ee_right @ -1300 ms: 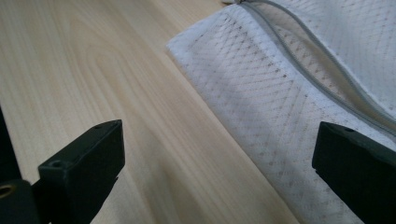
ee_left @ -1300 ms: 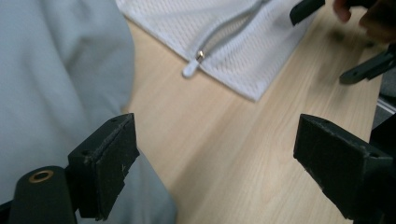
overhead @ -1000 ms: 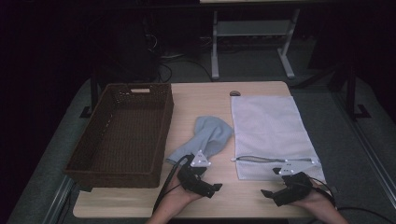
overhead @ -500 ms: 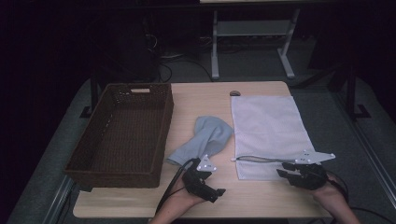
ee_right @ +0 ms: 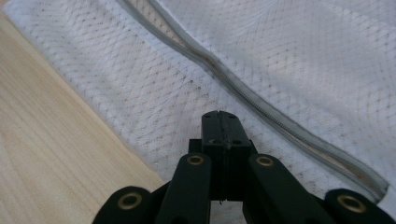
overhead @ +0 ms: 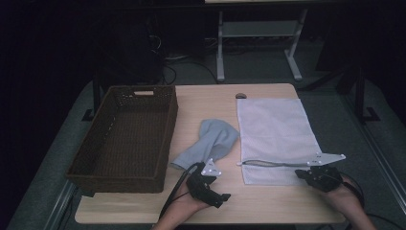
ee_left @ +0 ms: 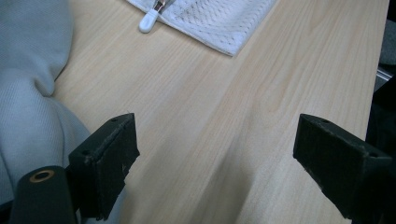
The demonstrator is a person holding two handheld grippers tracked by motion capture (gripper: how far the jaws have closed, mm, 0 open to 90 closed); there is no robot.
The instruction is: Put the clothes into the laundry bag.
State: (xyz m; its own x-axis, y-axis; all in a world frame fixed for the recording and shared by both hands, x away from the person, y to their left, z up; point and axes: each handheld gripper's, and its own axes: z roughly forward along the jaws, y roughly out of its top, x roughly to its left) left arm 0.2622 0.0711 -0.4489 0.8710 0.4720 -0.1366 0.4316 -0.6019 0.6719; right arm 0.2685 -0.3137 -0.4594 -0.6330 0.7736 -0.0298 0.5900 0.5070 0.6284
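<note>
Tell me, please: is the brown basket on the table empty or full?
Empty. In the high view the brown basket shows only its bare woven floor, and the blue cloth lies outside it on the table.

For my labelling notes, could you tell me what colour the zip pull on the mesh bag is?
White; the zip pull on the mesh bag shows best in the left gripper view.

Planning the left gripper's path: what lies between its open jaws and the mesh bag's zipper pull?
Bare wooden table between the left gripper and the zipper pull, in the left gripper view.
</note>
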